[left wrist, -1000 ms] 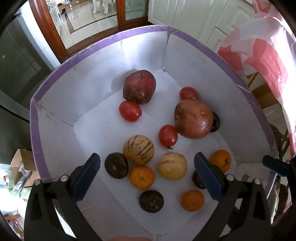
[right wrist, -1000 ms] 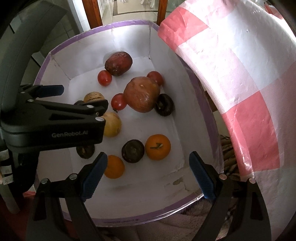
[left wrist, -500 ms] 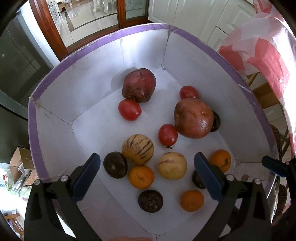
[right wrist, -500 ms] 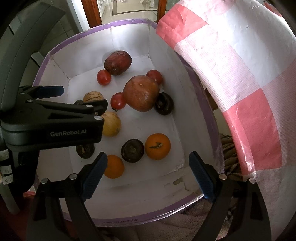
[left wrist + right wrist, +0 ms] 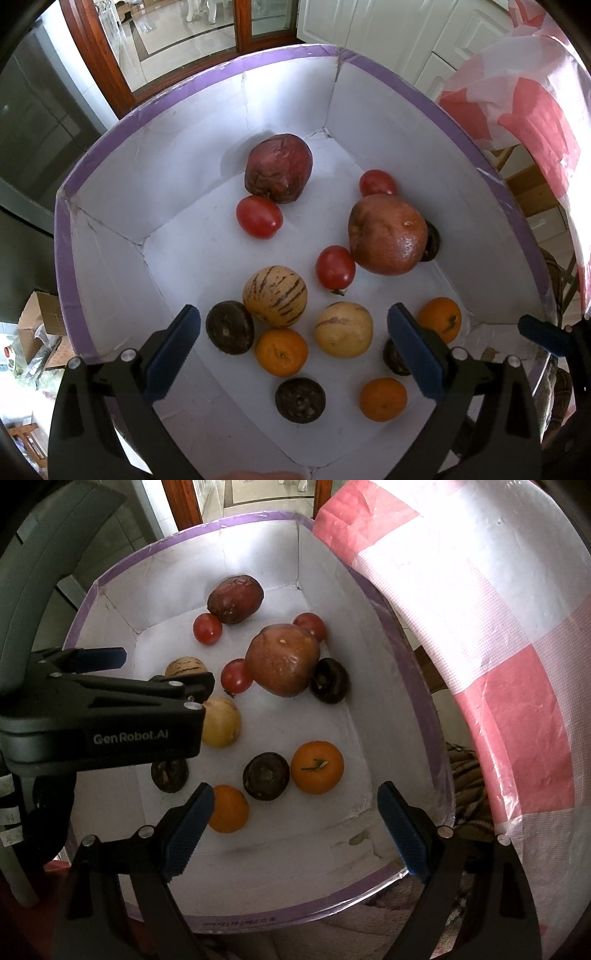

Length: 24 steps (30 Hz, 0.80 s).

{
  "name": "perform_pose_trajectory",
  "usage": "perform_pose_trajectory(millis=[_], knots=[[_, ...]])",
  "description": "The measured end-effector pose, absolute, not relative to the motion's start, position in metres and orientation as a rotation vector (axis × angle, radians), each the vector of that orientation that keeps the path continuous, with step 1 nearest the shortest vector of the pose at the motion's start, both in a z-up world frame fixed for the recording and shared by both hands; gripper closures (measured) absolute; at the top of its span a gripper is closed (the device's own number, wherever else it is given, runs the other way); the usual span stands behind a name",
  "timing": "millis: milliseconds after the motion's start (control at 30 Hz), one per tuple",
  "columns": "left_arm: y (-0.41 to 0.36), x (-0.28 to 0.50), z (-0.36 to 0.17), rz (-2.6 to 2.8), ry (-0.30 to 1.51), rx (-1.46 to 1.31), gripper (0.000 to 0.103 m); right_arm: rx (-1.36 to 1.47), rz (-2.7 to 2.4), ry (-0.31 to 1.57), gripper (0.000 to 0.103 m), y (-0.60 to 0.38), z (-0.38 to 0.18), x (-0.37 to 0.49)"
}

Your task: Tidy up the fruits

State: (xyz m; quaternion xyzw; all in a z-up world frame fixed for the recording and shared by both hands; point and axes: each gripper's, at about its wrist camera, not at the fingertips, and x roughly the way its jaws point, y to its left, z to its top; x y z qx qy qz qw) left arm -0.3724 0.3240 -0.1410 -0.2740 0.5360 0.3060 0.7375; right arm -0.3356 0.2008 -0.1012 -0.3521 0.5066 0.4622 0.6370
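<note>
- The left tool (image 5: pixel 291 334) hangs over the near half of the white box (image 5: pixel 110 206) with its blue pads (image 5: pixel 173 350) wide apart and nothing between them; in the right view its black body covers the box's 9 o'clock side.
- Behind that body, the striped melon (image 5: pixel 184 665) shows only its top, and a dark round fruit (image 5: pixel 170 775) at 8 o'clock shows only its lower half.
- The pale melon (image 5: pixel 221 722) is cut off on its left by the same body.
- In the left view, the right pad hides most of another dark fruit (image 5: pixel 393 360) at 4 o'clock, just beside an orange (image 5: pixel 439 319).
- The big reddish-brown fruit (image 5: pixel 386 234) at 2 o'clock covers most of a dark fruit (image 5: pixel 432 242) behind it and touches a tomato (image 5: pixel 335 267) at its 8 o'clock.
- The right tool (image 5: pixel 295 825) hovers above the box's near wall, pads wide apart, empty; an orange fruit (image 5: pixel 229 808) is partly behind its left pad.
- A pink-and-white checked cloth (image 5: pixel 498 627) fills the right side; what it covers cannot be seen.
</note>
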Motion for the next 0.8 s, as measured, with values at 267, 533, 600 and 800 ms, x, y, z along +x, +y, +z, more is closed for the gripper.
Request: perform_pose_trajectory(millis=[267,533,600,800], knots=[[0.325,-0.372,-0.142,0.67,1.182,-0.601,0.002,-0.804,1.058,1.155,0.016,0.2,-0.101,-0.336],[0.328,-0.374,-0.137,0.688,1.182,-0.589,0.002,-0.8,1.066,1.139,0.016,0.197,-0.097,-0.338],[0.328,-0.373,-0.135,0.701,1.192,-0.561,0.002,-0.796,1.075,1.124,0.016,0.195,-0.092,-0.339],[0.323,-0.374,-0.125,0.706,1.227,-0.528,0.002,-0.779,1.111,1.077,0.016,0.19,-0.076,-0.345]])
